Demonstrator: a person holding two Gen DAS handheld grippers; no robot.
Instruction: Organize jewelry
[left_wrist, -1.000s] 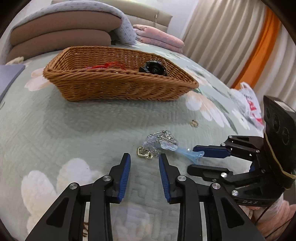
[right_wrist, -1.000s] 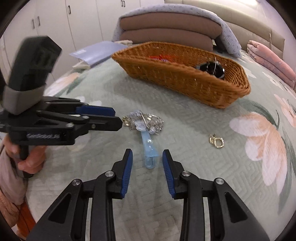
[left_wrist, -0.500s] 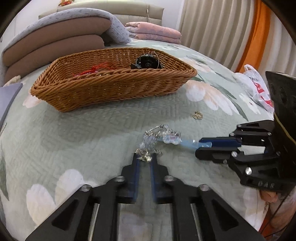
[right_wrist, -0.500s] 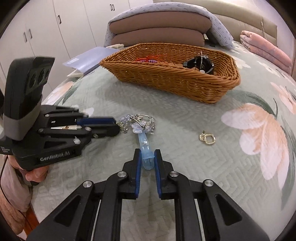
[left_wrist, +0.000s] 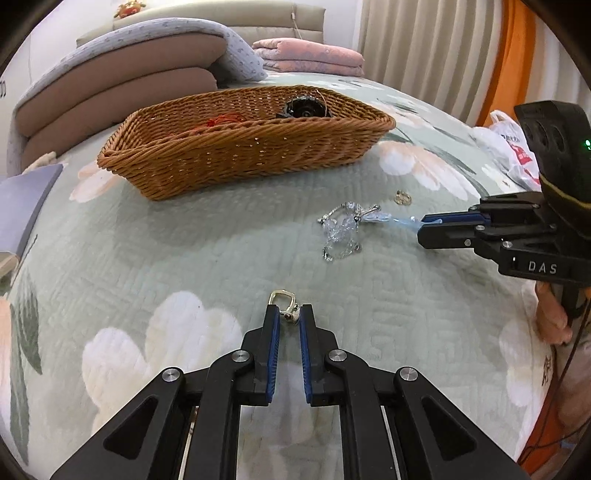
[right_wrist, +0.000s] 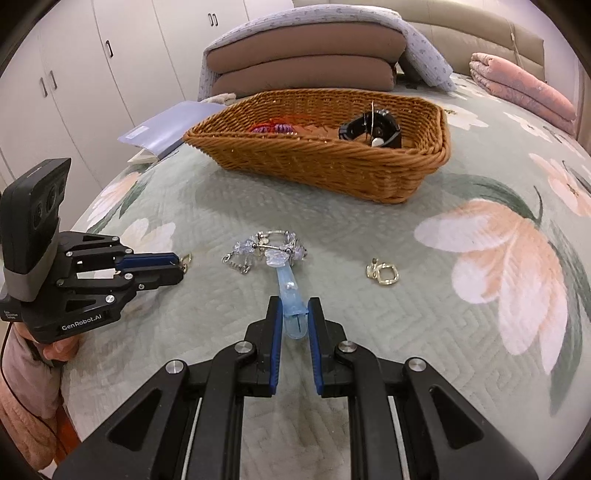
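Note:
My left gripper (left_wrist: 289, 314) is shut on a small gold earring (left_wrist: 284, 301), held just above the quilt and apart from the crystal bracelet (left_wrist: 341, 229). My right gripper (right_wrist: 295, 314) is shut on the tail of a pale blue hair clip (right_wrist: 290, 291), whose head lies against the bracelet (right_wrist: 266, 247). In the right wrist view the left gripper (right_wrist: 181, 266) comes in from the left with the earring (right_wrist: 186, 260) at its tips. A second gold earring (right_wrist: 384, 274) lies loose to the right. The wicker basket (left_wrist: 240, 155) stands behind, holding a black watch-like piece (right_wrist: 373, 129) and red cord (left_wrist: 221, 120).
All this lies on a floral quilted bed. Brown cushions (left_wrist: 122, 88) and a folded pink blanket (left_wrist: 310, 55) are stacked behind the basket. A blue folder (right_wrist: 166, 129) lies at the left bed edge, a plastic bag (left_wrist: 509, 147) at the right edge by the curtains.
Both grippers closed: the left on the gold earring, the right on the blue clip. The left then drew the earring back out of the bracelet pile toward the near side.

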